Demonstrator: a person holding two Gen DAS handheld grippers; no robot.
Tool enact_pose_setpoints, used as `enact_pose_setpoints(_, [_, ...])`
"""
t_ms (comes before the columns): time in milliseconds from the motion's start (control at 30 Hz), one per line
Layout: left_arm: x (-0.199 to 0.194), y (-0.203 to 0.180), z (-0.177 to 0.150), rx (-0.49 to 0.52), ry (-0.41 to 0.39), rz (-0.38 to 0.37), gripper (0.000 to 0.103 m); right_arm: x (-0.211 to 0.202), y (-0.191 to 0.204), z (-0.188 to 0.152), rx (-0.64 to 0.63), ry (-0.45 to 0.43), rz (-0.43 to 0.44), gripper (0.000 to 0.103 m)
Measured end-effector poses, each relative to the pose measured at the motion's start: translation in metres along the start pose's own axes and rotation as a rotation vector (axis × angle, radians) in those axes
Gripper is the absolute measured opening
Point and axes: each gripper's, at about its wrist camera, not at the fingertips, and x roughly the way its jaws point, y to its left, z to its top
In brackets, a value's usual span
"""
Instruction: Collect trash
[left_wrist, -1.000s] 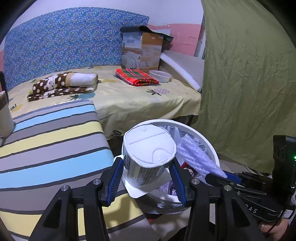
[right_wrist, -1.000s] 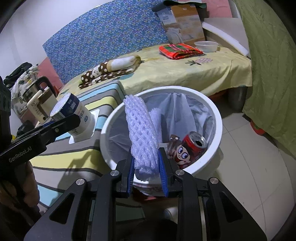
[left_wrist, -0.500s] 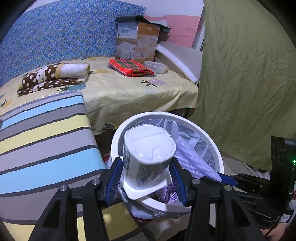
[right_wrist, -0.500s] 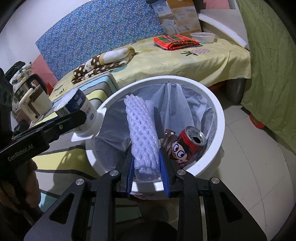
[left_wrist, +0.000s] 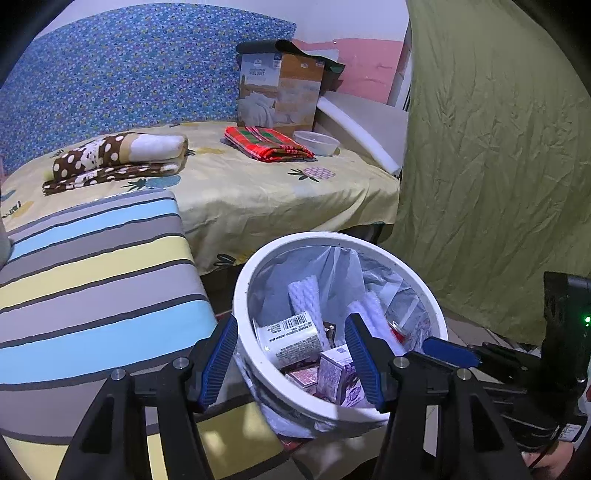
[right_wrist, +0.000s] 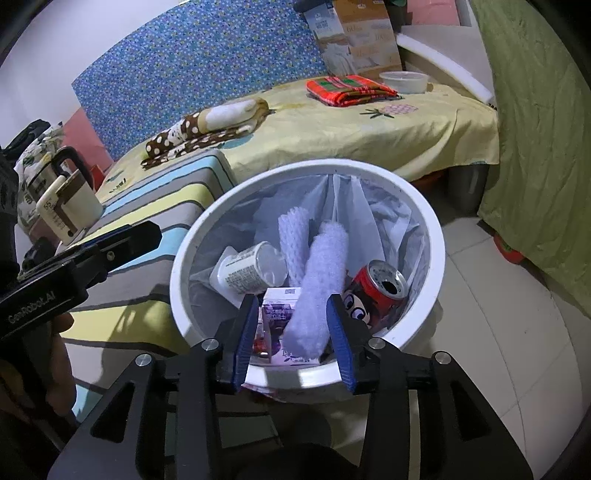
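A white trash bin (left_wrist: 428, 299) (right_wrist: 439, 236) with a clear liner stands on the floor beside the striped table. Inside lie a white plastic cup (left_wrist: 291, 338) (right_wrist: 247, 271), white foam netting (left_wrist: 304, 295) (right_wrist: 321, 280), a purple carton (left_wrist: 338, 371) (right_wrist: 279, 314) and a red can (right_wrist: 376, 291). My left gripper (left_wrist: 291, 363) is open and empty over the bin's near rim. My right gripper (right_wrist: 291, 338) is open, with the foam netting loose between its jaws and falling into the bin.
The striped table (left_wrist: 88, 280) is at the left, with a kettle (right_wrist: 55, 173) and a mug (right_wrist: 68, 208) on it. Behind is a yellow-sheeted bed (left_wrist: 258, 192) with folded cloths, a bowl (left_wrist: 316, 142) and a box (left_wrist: 279, 92). A green curtain (left_wrist: 498, 147) hangs at the right.
Both grippers moved over the bin and opened. The cup dropped from the left gripper into the bin. The foam netting came free of the right gripper and is dropping in.
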Motion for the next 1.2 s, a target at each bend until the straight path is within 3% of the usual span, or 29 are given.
enact_pose_setpoints(367, [-0.04,0.002,-0.018,-0.007,-0.025,0.042,0.06,-0.026,0.021,-0.006,-0.031,-0.051,0.01,0.043])
enact_pose_setpoints(567, [-0.068,0.003,-0.034,0.005,-0.04,0.068,0.06,-0.037,0.042,-0.011,-0.065,-0.088,0.025,0.051])
enact_pose_setpoints(1200, [-0.139,0.034,-0.086,-0.04,-0.09,0.206,0.06,-0.06,0.081,-0.038,-0.145,-0.131,0.037,0.051])
